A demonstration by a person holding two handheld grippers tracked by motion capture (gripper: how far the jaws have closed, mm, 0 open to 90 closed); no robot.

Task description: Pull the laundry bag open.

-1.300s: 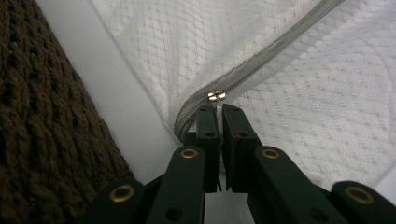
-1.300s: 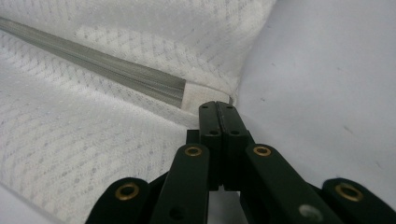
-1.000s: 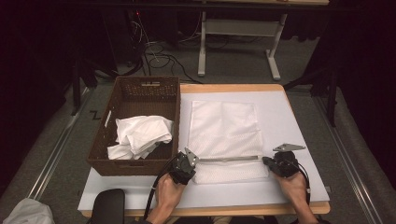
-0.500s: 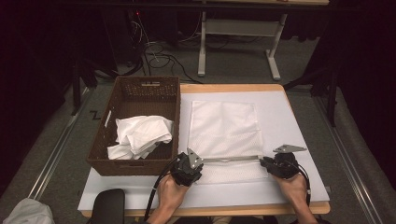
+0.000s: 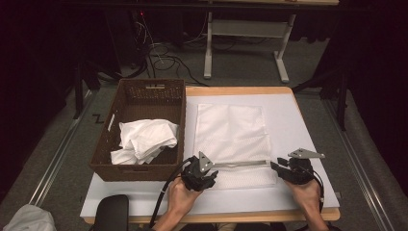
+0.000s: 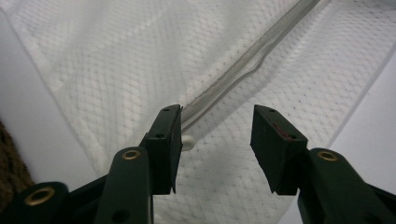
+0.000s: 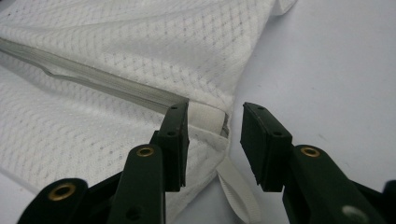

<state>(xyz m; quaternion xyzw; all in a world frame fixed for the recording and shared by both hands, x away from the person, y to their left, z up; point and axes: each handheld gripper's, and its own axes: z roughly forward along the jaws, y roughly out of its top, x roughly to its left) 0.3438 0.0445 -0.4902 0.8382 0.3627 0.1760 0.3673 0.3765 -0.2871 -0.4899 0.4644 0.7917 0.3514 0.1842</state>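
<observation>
Your left claw (image 6: 215,149) and right claw (image 7: 212,144) have just been opening, both now released. The mesh bag (image 5: 230,139) lies flat between them, its zipper (image 5: 240,163) ends beneath their jaws.

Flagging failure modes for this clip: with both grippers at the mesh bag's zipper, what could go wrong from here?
The left gripper and right gripper have just been opening, pads off the mesh bag. Its zipper already bows, so the opening may not lie flat. The loose strap beside the right gripper could snag.

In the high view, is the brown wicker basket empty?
No: the brown wicker basket holds a crumpled white cloth, beside the flat white mesh bag on the table.
</observation>
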